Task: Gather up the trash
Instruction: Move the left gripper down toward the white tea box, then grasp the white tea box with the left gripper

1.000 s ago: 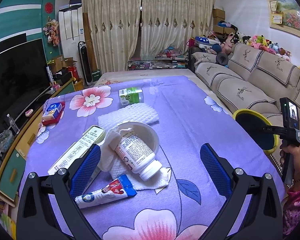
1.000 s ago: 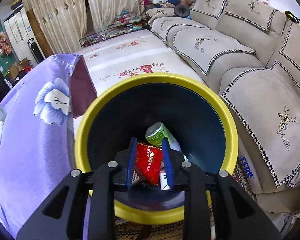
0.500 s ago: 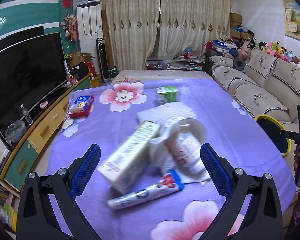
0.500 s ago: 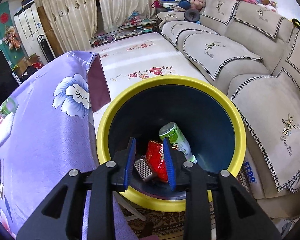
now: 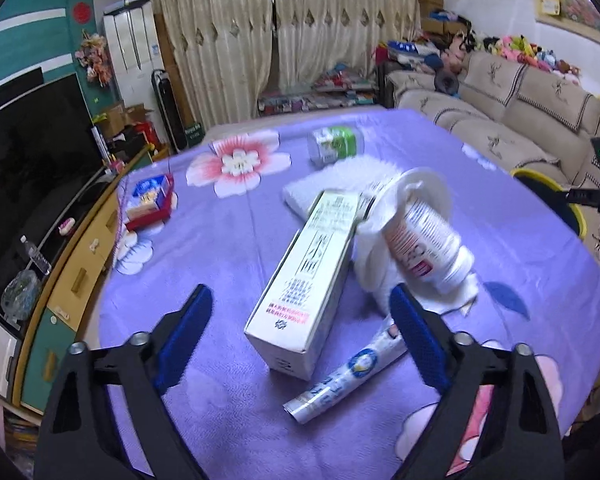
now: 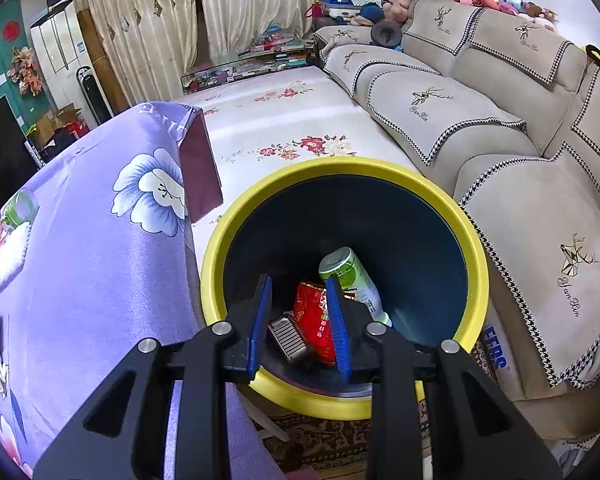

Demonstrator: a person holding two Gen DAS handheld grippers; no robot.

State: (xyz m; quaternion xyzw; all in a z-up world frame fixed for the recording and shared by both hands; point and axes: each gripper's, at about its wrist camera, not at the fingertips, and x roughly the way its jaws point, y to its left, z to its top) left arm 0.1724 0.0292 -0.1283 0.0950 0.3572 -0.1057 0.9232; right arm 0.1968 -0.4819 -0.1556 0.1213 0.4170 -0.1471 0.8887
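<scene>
My left gripper [image 5: 300, 312] hangs over the table [image 5: 228, 240], jaws closing w/ the long white box [image 5: 308, 284] between them, pads not touching yet. Right gripper [image 6: 298, 316] sits part-open, holding nothing, over the yellow-rimmed bin [image 6: 474, 248] beside the table's edge; red packet [image 6: 314, 320] & green can [image 6: 352, 280] lie inside.

bare purple cloth [image 5: 228, 248] left of long box [image 5: 312, 272], tube [image 5: 340, 376] and bottle [image 5: 428, 240] crowding right

Sofa covers [image 6: 572, 280] read "Yan Ran"; the carton's [image 5: 308, 276] small print is unreadable.
</scene>
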